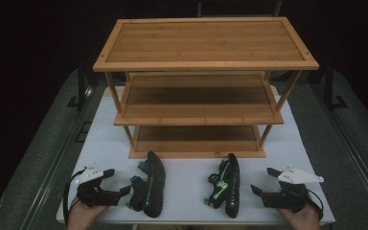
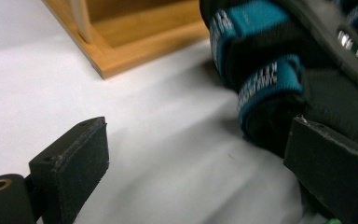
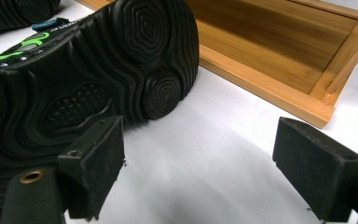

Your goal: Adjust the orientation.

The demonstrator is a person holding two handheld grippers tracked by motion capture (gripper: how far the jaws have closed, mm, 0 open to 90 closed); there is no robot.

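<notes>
Two black sandals lie on their sides on the white table in front of a three-tier wooden rack [image 1: 199,115]. The left sandal [image 1: 151,184] has blue straps [image 2: 270,79]. The right sandal [image 1: 229,184] has green straps, and its ridged sole [image 3: 88,79] faces my right gripper. My left gripper [image 1: 118,181] [image 2: 200,168] stands open just left of the blue-strapped sandal, its right pad [image 2: 335,172] close to the straps. To the right of the green-strapped sandal, my right gripper [image 1: 262,180] [image 3: 205,163] is open, holding nothing.
The rack's bottom tier [image 3: 270,51] rests on the table just behind the sandals, with its front corner [image 2: 116,56] near my left gripper. All three shelves are bare. The table's front edge [image 1: 196,221] runs close under both hands. Grey floor [image 1: 38,143] flanks the table.
</notes>
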